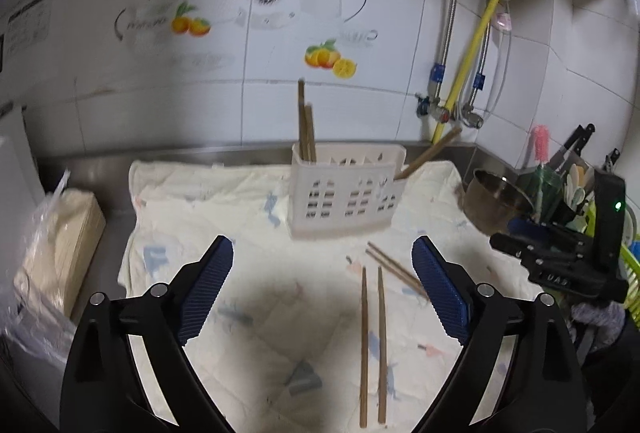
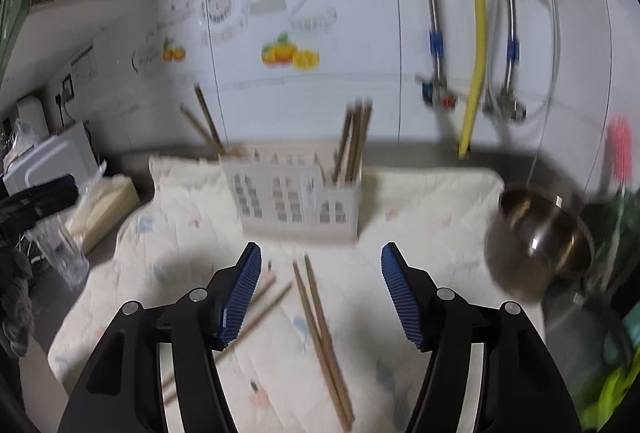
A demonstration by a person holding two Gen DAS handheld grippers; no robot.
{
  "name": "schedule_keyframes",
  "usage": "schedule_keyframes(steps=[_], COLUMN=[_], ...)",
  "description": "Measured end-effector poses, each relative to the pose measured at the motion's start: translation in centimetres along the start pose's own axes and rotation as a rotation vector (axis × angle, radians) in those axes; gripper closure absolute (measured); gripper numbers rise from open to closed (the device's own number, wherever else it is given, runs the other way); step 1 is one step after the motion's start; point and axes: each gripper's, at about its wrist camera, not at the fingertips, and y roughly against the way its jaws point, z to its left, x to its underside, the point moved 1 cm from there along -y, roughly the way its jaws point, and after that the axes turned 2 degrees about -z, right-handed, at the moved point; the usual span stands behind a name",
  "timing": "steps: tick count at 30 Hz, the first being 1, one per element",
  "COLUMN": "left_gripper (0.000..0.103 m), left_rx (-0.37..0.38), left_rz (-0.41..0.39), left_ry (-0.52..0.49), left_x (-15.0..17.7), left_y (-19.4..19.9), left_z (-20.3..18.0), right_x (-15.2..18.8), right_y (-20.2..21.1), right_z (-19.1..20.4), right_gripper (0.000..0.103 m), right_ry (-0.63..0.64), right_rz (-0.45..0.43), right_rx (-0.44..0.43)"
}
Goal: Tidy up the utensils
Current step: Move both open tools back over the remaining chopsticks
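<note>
A white slotted utensil holder (image 1: 346, 189) stands on a pale cloth (image 1: 256, 273); it also shows in the right wrist view (image 2: 296, 199). Chopsticks stand in its left end (image 1: 306, 127) and lean out of its right end (image 1: 430, 153). A pair of wooden chopsticks (image 1: 373, 345) lies on the cloth between my left gripper's fingers, and another pair (image 1: 396, 267) lies by the right finger. My left gripper (image 1: 322, 289) is open and empty above the cloth. My right gripper (image 2: 320, 293) is open and empty above a chopstick pair (image 2: 324, 341); another pair (image 2: 264, 303) lies to its left.
A steel bowl (image 1: 498, 199) sits right of the cloth, also in the right wrist view (image 2: 540, 237). A rack with brushes and spoons (image 1: 568, 185) stands at far right. A bagged box (image 1: 60, 237) is at left. Pipes and a yellow hose (image 1: 468, 65) run down the tiled wall.
</note>
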Motion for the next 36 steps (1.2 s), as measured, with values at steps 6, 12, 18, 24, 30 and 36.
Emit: schedule_keyframes(steps=[6, 12, 18, 24, 30, 36], left_gripper=[0.011, 0.008, 0.008, 0.008, 0.009, 0.010], left_rx=[-0.036, -0.076, -0.095, -0.100, -0.103, -0.101], left_rz=[0.052, 0.091, 0.125, 0.144, 0.160, 0.171], left_ry=[0.023, 0.074, 0.107, 0.097, 0.102, 0.103], left_x=[3.3, 5.8, 7.5, 8.5, 9.1, 9.4], left_y=[0.0, 0.3, 0.2, 0.3, 0.1, -0.2], left_z=[1.3, 3.2, 4.3, 4.5, 4.7, 4.7], right_x=[4.6, 7.4, 9.0, 9.6, 9.5, 9.6], right_y=[-1.6, -2.8, -4.5, -6.2, -7.0, -7.5], right_z=[-0.3, -1.1, -1.7, -1.6, -1.3, -1.0], right_gripper=[0.043, 0.053, 0.071, 0.087, 0.093, 0.096], right_ry=[0.016, 0.004, 0.022, 0.056, 0.081, 0.118], right_rz=[0.079, 0.140, 0.211, 0.257, 0.274, 0.285], right_rx=[0.009, 0.006, 0.005, 0.001, -0.005, -0.002])
